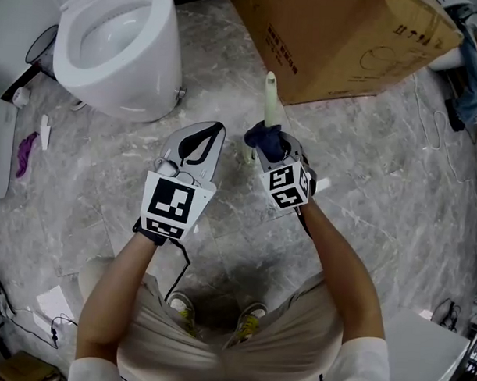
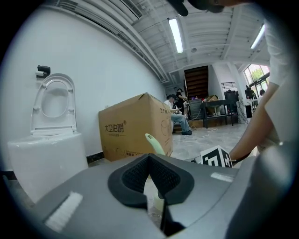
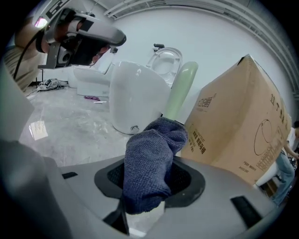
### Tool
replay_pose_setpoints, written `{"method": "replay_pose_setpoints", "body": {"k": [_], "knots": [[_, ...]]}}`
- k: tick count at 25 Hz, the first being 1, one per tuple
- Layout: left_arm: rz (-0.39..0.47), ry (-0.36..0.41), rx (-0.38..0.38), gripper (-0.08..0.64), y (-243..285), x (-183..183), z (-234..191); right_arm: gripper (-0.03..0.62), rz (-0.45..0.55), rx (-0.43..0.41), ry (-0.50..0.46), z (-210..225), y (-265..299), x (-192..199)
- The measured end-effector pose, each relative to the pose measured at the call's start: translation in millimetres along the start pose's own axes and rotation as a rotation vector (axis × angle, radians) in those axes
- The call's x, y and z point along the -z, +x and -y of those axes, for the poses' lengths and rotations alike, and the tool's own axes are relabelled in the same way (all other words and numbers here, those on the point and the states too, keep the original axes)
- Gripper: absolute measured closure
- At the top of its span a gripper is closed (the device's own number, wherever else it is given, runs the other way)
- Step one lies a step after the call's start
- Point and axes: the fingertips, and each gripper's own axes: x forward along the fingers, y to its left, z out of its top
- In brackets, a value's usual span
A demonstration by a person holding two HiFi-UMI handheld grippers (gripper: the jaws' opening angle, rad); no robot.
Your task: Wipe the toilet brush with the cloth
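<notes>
The pale green toilet brush handle [image 1: 269, 93] stands upright on the floor between both grippers and the cardboard box. My right gripper [image 1: 269, 152] is shut on a dark blue cloth [image 1: 265, 138], and the cloth's bunched top lies against the lower part of the handle. The right gripper view shows the cloth [image 3: 152, 163] filling the jaws, with the handle [image 3: 181, 91] rising right behind it. My left gripper [image 1: 213, 134] is just left of the brush, tips together, with nothing held. Over its jaws [image 2: 149, 161] the handle [image 2: 154, 142] shows beyond. The brush head is hidden.
A white toilet [image 1: 118, 49] stands at the far left, with a large cardboard box [image 1: 337, 41] at the far right. A purple item [image 1: 25, 151] and scraps lie on the marble floor at the left. Cables trail at the right. People sit far off [image 2: 180, 116].
</notes>
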Motion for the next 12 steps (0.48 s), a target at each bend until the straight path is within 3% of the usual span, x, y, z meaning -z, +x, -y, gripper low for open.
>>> {"method": "replay_pose_setpoints", "body": {"k": [6, 12], "knots": [[0.014, 0.025, 0.003, 0.558, -11.9, -6.7, 1.2, 0.403, -0.042, -0.012, -0.004, -5.4, 8.4, 10.4], [0.018, 0.027, -0.02, 0.558, -28.4, -9.7, -8.6, 0.405, -0.057, -0.022, 0.113, -12.9, 22.6, 16.1]]}}
